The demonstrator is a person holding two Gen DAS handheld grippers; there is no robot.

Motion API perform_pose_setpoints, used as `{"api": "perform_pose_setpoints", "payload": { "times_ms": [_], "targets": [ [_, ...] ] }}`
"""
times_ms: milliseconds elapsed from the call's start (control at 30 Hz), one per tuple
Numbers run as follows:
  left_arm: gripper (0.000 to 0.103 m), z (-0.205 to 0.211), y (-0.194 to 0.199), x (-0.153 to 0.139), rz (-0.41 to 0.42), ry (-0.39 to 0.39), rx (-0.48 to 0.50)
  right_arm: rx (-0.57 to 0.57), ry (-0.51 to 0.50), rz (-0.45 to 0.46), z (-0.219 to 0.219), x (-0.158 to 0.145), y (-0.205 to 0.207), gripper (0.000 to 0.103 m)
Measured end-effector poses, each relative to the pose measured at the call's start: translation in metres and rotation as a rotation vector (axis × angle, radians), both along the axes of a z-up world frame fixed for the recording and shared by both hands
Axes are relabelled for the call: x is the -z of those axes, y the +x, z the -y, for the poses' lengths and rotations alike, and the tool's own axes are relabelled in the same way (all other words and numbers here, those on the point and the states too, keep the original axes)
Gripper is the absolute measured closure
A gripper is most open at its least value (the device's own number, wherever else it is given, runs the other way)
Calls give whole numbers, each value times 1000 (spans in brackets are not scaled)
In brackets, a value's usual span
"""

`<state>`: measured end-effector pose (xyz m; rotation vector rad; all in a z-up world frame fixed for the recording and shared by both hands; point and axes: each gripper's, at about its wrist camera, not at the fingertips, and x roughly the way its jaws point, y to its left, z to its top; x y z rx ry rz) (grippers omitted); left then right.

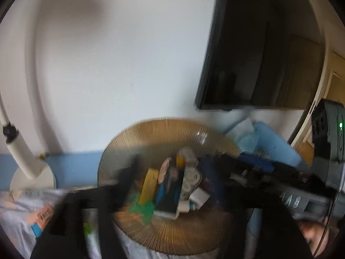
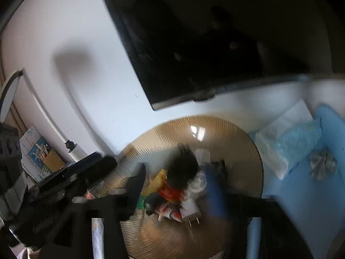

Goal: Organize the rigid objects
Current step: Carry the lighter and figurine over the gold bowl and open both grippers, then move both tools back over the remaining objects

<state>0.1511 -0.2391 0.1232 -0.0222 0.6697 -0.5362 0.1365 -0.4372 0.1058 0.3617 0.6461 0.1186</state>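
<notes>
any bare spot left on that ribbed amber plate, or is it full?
The middle of the amber plate is crowded: yellow block, white plug and other bits lie piled together. Bare bands remain along the far rim under the dark screen and along the near rim. The blue surface right of the plate looks free beside the tissue pack.

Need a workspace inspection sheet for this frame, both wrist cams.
Surface: blue tabletop against a white wall.
Job's things: ribbed amber glass plate piled with small items: yellow block, white plug adapter, black round object; blurred.
Clutter: tissue pack, crumpled wrapper, printed cloth.
Grippers: left gripper open, nothing between its jaws; right gripper open around the pile, gripping nothing visible.
Cables: nothing seen.
Surroundings: white desk lamp, dark wall screen, illustrated box.
</notes>
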Motion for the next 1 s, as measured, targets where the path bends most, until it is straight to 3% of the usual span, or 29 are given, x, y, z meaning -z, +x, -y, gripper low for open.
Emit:
{"api": "perform_pose_setpoints", "payload": {
  "times_ms": [67, 133, 167, 300, 500, 767, 1000],
  "targets": [
    [1, -3, 6, 8, -59, 28, 11, 23, 56, -19, 11, 3, -1, 35],
    [1, -10, 1, 11, -35, 70, -20, 37, 113, -24, 20, 5, -3, 3],
    [0, -12, 1, 12, -31, 79, -28, 46, 145, -20, 22, 4, -5, 0],
    [0, -26, -3, 10, -32, 88, -50, 58, 188, -15, 16, 0, -8, 0],
    [0, -58, -8, -10, -2, 97, -113, 27, 161, 10, -13, -19, -9, 0],
    [0, -158, -12, -27, 6, 83, -275, -97, 101, 53, -97, -43, 0, 0],
    [0, -244, -18, -14, -30, 86, -398, -227, 49, 31, -182, -27, 14, 0]
  ]
}}
